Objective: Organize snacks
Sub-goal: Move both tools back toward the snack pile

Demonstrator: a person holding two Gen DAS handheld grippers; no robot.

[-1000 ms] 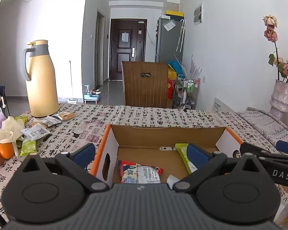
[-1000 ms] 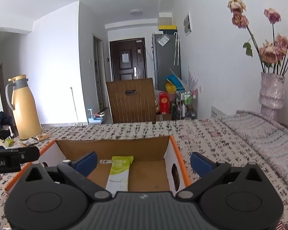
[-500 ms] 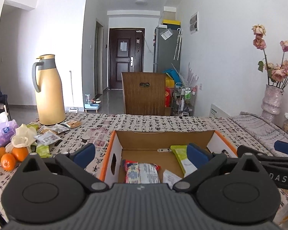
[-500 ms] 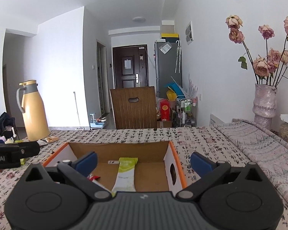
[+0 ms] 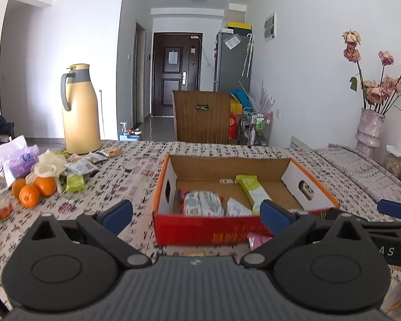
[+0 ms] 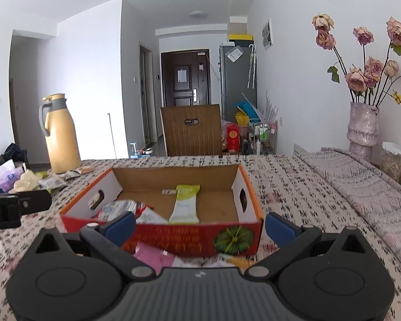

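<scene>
Now the corrugated cardboard box (image 6: 173, 230), red-fronted with orange rims and oval handle holes, sits on the patterned cloth surface (image 6: 294, 187). Inside it lie a crinkly green snack bar (image 6: 185, 203) near the middle and a glossy red-and-white packet (image 5: 201, 203) toward its left wall. Both the left hand-held gripper (image 5: 196, 214) and right hand-held gripper (image 6: 200, 224) are spread wide, empty, and have drawn back: the box's front wall now shows.
</scene>
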